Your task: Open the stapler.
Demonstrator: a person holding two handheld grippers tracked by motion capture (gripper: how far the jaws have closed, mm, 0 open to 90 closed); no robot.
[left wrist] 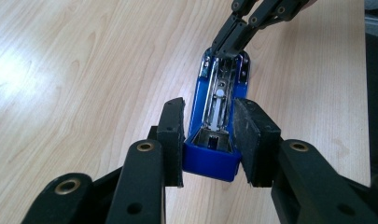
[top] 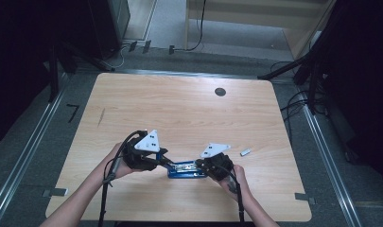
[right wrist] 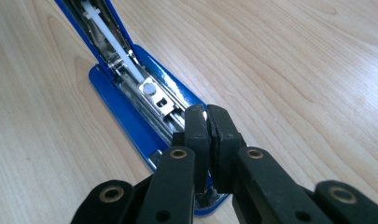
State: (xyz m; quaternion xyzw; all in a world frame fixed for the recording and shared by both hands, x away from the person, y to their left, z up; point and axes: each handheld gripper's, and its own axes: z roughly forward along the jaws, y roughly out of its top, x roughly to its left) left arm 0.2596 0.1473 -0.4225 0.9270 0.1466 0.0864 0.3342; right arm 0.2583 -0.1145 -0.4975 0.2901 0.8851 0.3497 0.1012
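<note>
Blue stapler, opened flat, held between two hand-held grippers at the near middle of the tabletop.

Item: blue stapler point(top: 187, 169), lid swung open, metal staple channel and white pusher exposed, lying on the light wooden tabletop point(top: 179, 104) near its near edge. Left hand-held gripper point(left wrist: 209, 140) pinched the stapler's left end, one pad against each blue side. Right hand-held gripper point(right wrist: 208, 135) had its jaws pressed together, tips resting at the stapler's right end, over the metal channel; whether anything was nipped between them could not be told. Also present: small white object point(top: 246, 152) to the right, well apart; dark round grommet point(top: 220, 91) toward the far edge.
</note>
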